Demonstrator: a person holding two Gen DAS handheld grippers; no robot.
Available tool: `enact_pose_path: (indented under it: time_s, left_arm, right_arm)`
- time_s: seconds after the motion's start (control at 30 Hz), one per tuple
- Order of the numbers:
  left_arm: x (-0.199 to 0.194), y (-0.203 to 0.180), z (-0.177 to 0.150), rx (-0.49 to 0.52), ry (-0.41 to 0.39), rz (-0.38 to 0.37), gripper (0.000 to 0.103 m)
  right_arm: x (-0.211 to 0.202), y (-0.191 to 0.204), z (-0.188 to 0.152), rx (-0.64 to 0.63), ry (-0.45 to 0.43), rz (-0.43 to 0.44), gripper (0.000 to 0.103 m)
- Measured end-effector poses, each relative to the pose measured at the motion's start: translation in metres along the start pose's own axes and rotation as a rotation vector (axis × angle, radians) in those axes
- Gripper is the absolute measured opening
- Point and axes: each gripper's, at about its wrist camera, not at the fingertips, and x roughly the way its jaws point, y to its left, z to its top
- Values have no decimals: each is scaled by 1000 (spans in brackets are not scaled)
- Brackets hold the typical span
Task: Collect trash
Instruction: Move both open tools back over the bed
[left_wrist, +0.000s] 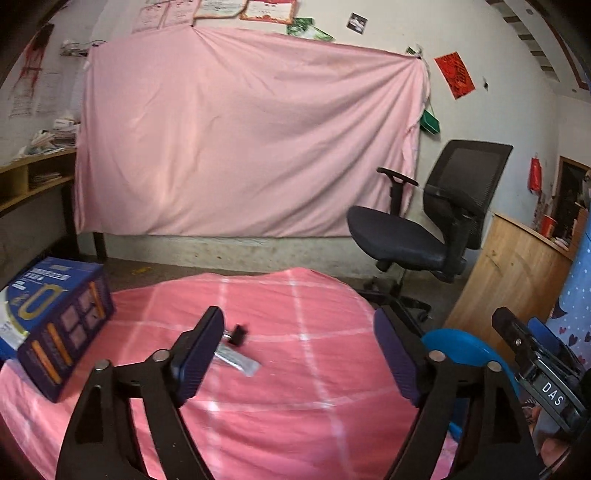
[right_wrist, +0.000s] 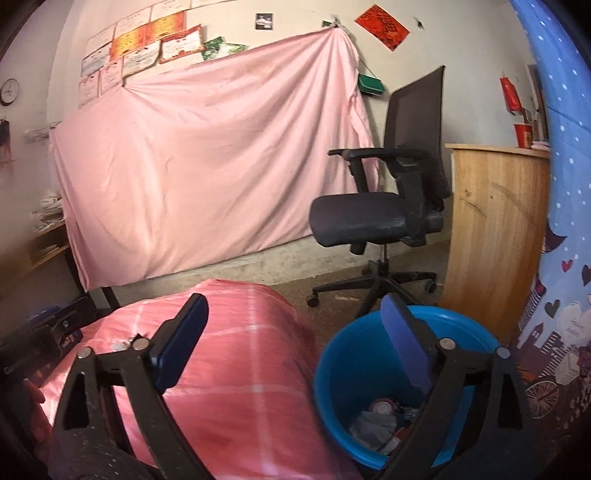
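Pink checked cloth (left_wrist: 280, 369) covers the table; on it lie a silver wrapper (left_wrist: 238, 360) and a small black clip (left_wrist: 238, 334), just beyond the left gripper (left_wrist: 299, 354), whose fingers are spread, probably to take them. The right gripper (right_wrist: 295, 347), also spread and empty, hangs above the blue bin (right_wrist: 347, 354) at the right, which holds trash. Far behind, an office chair (right_wrist: 373, 218) stands by a pink sheet (right_wrist: 207, 162).

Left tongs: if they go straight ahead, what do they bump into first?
Probably the pink checked cover, near the silver wrapper. The left tongs are open above it and pointing slightly down, though depth is hard to judge.
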Motion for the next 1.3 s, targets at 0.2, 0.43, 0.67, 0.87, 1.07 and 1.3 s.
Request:
enact_pose_path:
  time_s: [0.2, 0.43, 0.67, 0.87, 1.07, 1.3]
  left_arm:
    - [-14, 31, -4, -33, -65, 69, 97]
    - [-25, 66, -12, -62, -116, 144, 100]
    - [-35, 90, -27, -47, -152, 220, 100]
    - [-31, 105, -37, -29, -154, 255, 100]
    - [-26, 116, -44, -10, -162, 261, 100]
    - [-11, 123, -44, 0, -120, 255, 100]
  right_arm:
    - [-3, 25, -1, -34, -66, 48, 103]
    - [-10, 56, -5, -98, -148, 97, 103]
    - [-11, 85, -12, -161, -188, 150, 103]
    - [0, 105, -19, -221, -168, 189, 103]
    - [10, 121, -28, -274, -153, 218, 103]
    - [31, 127, -32, -304, -89, 250, 103]
